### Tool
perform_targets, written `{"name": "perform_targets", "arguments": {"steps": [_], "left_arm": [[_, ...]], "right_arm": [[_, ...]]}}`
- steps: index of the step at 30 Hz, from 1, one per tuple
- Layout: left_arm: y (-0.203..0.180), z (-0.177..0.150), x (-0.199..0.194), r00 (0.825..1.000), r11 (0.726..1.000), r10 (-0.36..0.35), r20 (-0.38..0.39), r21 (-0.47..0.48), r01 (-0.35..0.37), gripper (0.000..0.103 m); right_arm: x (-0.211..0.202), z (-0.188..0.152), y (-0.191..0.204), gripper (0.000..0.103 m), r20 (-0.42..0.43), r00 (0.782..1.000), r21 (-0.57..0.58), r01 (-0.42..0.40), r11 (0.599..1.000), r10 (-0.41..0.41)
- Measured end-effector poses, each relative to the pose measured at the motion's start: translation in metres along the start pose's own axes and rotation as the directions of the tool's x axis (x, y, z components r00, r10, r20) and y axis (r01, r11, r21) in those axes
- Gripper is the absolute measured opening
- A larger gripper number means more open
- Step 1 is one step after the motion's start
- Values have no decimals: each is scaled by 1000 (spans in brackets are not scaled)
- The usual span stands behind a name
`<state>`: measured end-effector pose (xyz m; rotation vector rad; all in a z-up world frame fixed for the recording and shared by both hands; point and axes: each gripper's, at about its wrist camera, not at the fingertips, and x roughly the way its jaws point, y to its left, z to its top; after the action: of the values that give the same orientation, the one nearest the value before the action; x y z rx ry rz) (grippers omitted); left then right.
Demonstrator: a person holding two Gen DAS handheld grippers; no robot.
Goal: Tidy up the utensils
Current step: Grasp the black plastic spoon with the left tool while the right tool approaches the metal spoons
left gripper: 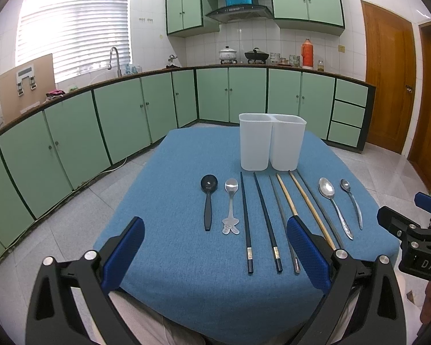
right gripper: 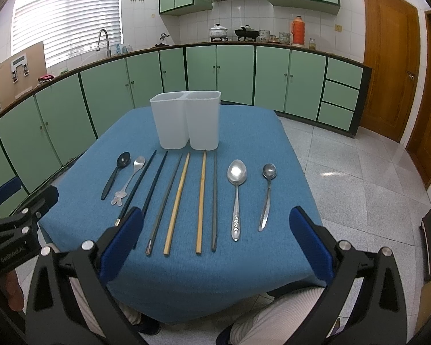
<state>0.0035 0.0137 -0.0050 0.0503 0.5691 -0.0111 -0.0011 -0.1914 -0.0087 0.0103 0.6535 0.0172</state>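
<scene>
A blue table (right gripper: pixel 244 132) carries a white two-part holder (right gripper: pixel 186 120) at its far side. Chopsticks (right gripper: pixel 177 201) and spoons (right gripper: pixel 236 195) lie in a row before it. My left gripper (left gripper: pixel 215 256) and right gripper (right gripper: pixel 215 247) hover wide open, empty.

We see our right gripper (right gripper: pixel 215 238) with its blue pads spread wide above the near edge of the blue table (right gripper: pixel 244 273). A white 2-compartment holder (right gripper: pixel 186 120) stands upright at the far side. Before it lie 4 spoons and 6 chopsticks in a row, including a large silver spoon (right gripper: pixel 236 189) and 2 wooden chopsticks (right gripper: pixel 177 201).
</scene>
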Motion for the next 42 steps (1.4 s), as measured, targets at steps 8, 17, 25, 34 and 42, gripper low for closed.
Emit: {"name": "perform_targets", "arguments": {"steps": [8, 17, 25, 34, 42], "left_arm": [[31, 2, 35, 995, 995, 83, -47, -51, -85, 97], [58, 18, 110, 983, 991, 119, -138, -49, -127, 97], [43, 40, 177, 976, 997, 71, -208, -4, -73, 97], [30, 50, 230, 960, 999, 46, -276, 31, -39, 96], [27, 49, 256, 948, 999, 32, -318, 29, -24, 91]], "right_arm": [[18, 6, -14, 98, 8, 998, 17, 55, 998, -55], [79, 27, -46, 98, -49, 993, 52, 110, 993, -107], [116, 46, -56, 98, -60, 989, 47, 136, 990, -133], [149, 51, -62, 81, -108, 986, 27, 134, 991, -130], [164, 54, -67, 79, -129, 984, 26, 125, 992, -121]]}}
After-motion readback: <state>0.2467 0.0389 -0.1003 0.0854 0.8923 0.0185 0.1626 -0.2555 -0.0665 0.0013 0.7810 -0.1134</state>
